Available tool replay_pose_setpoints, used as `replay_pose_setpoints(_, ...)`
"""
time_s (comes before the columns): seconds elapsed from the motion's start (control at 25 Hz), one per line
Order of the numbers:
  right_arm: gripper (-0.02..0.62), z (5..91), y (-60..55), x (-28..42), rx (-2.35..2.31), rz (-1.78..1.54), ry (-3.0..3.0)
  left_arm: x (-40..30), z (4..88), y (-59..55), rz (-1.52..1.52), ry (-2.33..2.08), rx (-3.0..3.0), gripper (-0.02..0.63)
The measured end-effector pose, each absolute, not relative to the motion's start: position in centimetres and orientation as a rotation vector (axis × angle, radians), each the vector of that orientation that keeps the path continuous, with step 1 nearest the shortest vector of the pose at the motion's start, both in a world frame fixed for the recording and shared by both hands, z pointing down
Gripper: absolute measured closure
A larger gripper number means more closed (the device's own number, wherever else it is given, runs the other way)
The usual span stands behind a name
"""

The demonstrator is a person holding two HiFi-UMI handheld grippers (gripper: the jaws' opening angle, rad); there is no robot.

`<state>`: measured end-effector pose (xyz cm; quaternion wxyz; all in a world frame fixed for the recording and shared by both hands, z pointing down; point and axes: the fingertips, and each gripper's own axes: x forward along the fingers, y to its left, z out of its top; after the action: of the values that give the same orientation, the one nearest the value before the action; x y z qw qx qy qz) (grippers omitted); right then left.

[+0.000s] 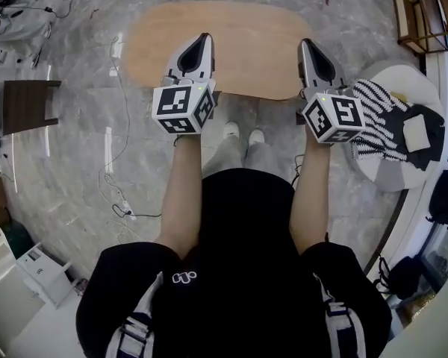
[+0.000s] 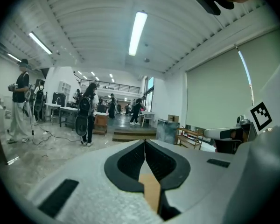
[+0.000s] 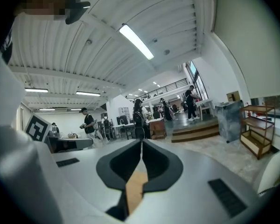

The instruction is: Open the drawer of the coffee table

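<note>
In the head view an oval wooden coffee table (image 1: 224, 32) lies on the marble floor ahead of the person's feet; no drawer shows from above. My left gripper (image 1: 204, 39) hangs over the table's near left part, jaws shut with nothing between them. My right gripper (image 1: 307, 45) hangs over the near right edge, also shut and empty. In the left gripper view the left gripper (image 2: 144, 143) points roughly level into the room, its black pads closed together. The right gripper (image 3: 141, 143) does the same in the right gripper view. The table is in neither gripper view.
A round white seat (image 1: 394, 129) with a striped black-and-white cloth (image 1: 381, 118) stands at the right. A dark side table (image 1: 19, 104) and cables (image 1: 116, 185) lie at the left. A wooden shelf (image 1: 422, 13) stands at the far right. People stand far off (image 2: 86, 118).
</note>
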<state>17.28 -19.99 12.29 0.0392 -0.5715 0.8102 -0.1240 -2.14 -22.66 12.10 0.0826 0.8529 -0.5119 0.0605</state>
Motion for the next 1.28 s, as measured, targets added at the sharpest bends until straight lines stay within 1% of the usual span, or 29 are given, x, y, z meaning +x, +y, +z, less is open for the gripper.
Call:
replay_pose_setpoints(0.2, 0.581, 16.3, -20.0, 16.0, -1.788, -0.478, 2.511, -4.6, 16.9, -23.0, 0.247, -1.501, 2.464, 0.595)
replay_pose_setpoints(0.84, 0.581, 28.5, -17.7, 15.3, -1.886, -0.802, 2.529, -5.7, 30.1, -20.9, 0.462, -1.323, 2.334, 0.595)
replay_pose_setpoints(1.12, 0.581, 34.5, -15.6, 14.1, -1.886, -0.943, 2.555, -9.4, 36.6, -17.8, 0.598, -1.283, 2.240, 0.595)
replay_pose_setpoints(1.28, 0.581, 37.3, -14.7, 13.5, -1.874, -1.000, 2.567, -10.4, 39.8, -16.5, 0.635, -1.266, 2.198, 0.595)
